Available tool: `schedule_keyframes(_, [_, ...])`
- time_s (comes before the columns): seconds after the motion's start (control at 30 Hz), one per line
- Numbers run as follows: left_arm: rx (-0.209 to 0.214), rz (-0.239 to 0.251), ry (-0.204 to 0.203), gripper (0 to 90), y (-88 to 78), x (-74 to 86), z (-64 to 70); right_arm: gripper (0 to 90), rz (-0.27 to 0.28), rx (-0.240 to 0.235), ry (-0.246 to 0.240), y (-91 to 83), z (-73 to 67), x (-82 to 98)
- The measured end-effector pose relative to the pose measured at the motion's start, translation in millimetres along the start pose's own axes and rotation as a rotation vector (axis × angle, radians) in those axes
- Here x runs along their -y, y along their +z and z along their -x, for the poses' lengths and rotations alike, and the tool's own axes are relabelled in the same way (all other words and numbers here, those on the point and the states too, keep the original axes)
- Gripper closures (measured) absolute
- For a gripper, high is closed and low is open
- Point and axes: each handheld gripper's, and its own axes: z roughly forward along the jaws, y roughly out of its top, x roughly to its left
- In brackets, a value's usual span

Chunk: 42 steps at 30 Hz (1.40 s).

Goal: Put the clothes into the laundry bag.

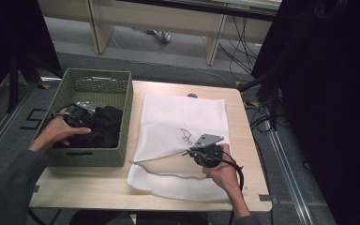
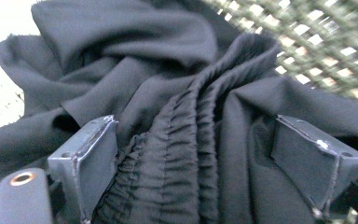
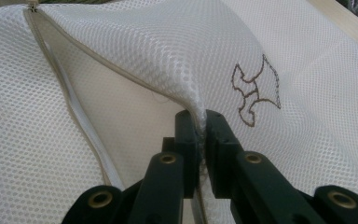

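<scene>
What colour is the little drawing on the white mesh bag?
Brown outline drawing on the mesh bag, clearest in the right gripper view.

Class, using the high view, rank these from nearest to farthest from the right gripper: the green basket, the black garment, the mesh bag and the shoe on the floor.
1. Mesh bag: pinched in the right gripper at its opening.
2. Black garment: to the left, inside the basket.
3. Green basket: around the garment; its near wall is about as close, so the two are hard to separate.
4. Shoe: far back on the floor.
</scene>
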Motion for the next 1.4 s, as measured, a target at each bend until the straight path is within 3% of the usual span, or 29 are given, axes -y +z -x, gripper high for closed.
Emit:
schedule_keyframes(0.07, [0.012, -0.005, -0.025, 11.7, 5.8, 2.1, -0.8, 85.3, 0.001, 0.0, -0.014, 0.8, 0.6, 0.2])
schedule_keyframes(0.23, [0.005, -0.048, -0.019, 5.5, 19.0, 3.1, 0.5, 85.3, -0.004, -0.003, -0.002, 0.8, -0.7, 0.2])
schedule_keyframes(0.33, [-0.008, -0.073, -0.056, 26.0, 24.0, 3.3, 0.7, 85.3, 0.001, 0.005, -0.006, 0.8, -1.1, 0.1])
schedule_keyframes(0.43, [-0.033, -0.06, -0.07, 57.2, 16.9, 1.5, -3.2, 85.3, 0.0, -0.003, -0.005, 0.8, -1.4, 0.3])
schedule_keyframes(0.47, [-0.033, -0.06, -0.07, 60.4, 16.9, 1.5, -3.2, 85.3, 0.0, -0.003, -0.005, 0.8, -1.4, 0.3])
schedule_keyframes(0.5, [-0.101, -0.027, -0.094, 63.0, 13.6, -0.3, -5.0, 85.3, 0.004, 0.003, -0.008, 0.9, -1.3, 0.3])
schedule_keyframes(0.53, [-0.101, -0.027, -0.094, 63.5, 13.6, -0.3, -5.0, 85.3, 0.004, 0.003, -0.008, 0.9, -1.3, 0.3])
schedule_keyframes(0.6, [-0.172, 0.041, -0.187, 63.1, 14.6, -3.2, -9.5, 85.3, -0.001, -0.004, -0.003, 1.5, -1.3, 0.2])
schedule_keyframes(0.67, [-0.182, 0.041, -0.207, 62.2, 15.3, -4.2, -10.5, 85.2, -0.003, -0.006, -0.003, 1.8, -1.3, 0.2])
schedule_keyframes(0.7, [-0.167, 0.029, -0.212, 60.0, 16.9, -5.4, -10.4, 85.3, -0.005, -0.009, -0.003, 1.6, -1.0, 0.1])
schedule_keyframes(0.77, [-0.082, -0.041, -0.175, 40.1, 15.0, -6.9, -10.6, 85.3, -0.003, -0.007, -0.006, 1.4, -0.2, 0.6])
schedule_keyframes(0.8, [-0.082, -0.041, -0.175, 31.9, 15.0, -6.9, -10.6, 85.3, -0.003, -0.007, -0.006, 1.4, -0.2, 0.6])
schedule_keyframes(0.83, [-0.038, -0.04, -0.176, 23.5, 15.0, -6.4, -9.9, 85.3, -0.002, -0.009, -0.006, 1.3, 0.2, 1.0])
schedule_keyframes(0.9, [-0.026, -0.046, -0.169, 15.2, 15.2, -5.6, -9.8, 85.2, 0.005, -0.005, -0.019, 2.3, 0.5, 1.0])
schedule_keyframes(0.97, [-0.018, -0.057, -0.139, 14.6, 17.8, -3.5, -7.2, 85.2, -0.004, -0.01, -0.017, 1.5, 0.2, 0.8])
schedule_keyframes(1.03, [-0.037, -0.058, -0.124, 13.6, 24.2, -1.4, -5.1, 85.2, -0.001, -0.01, -0.017, 2.3, -0.2, 0.8])
schedule_keyframes(1.2, [-0.058, -0.095, -0.099, 0.3, 38.3, 0.9, -1.7, 85.2, 0.008, 0.005, -0.012, 4.3, -2.4, 1.4])
schedule_keyframes(1.4, [-0.072, -0.096, -0.061, 0.0, 46.3, 6.6, 3.1, 85.1, -0.002, -0.009, -0.018, 1.4, -1.7, 1.1])
